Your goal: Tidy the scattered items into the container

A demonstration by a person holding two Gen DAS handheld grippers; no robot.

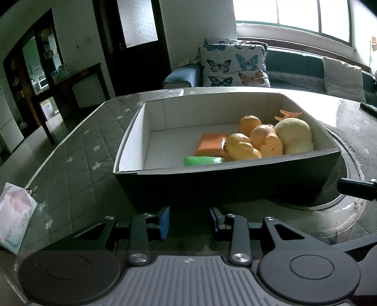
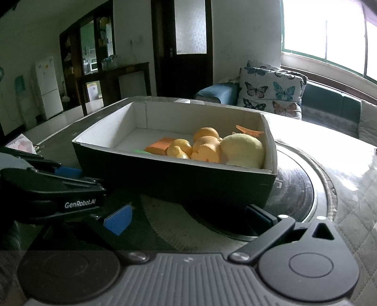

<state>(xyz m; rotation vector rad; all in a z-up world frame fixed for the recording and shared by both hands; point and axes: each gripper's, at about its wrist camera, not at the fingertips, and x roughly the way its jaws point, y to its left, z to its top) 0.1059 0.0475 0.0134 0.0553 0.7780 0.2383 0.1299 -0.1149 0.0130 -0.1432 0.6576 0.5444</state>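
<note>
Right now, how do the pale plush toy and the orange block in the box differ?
The pale plush toy is rounded, fuzzy and cream-yellow; the orange block is flat-faced and bright orange. The plush toy bulks largest and rises to about the rim of the box; the block lies low on the floor. The plush sits against the right wall, the block nearer the middle. Both are inside the box, untouched by either gripper.

Daylight pours in from the window at upper right and blows out to white, leaving glare on the tabletop beneath it. The rest of the room is dim with a greenish cast — the box shows a near-black front wall. Fisheye bending curves straight lines toward the edges, and the corners darken.
</note>
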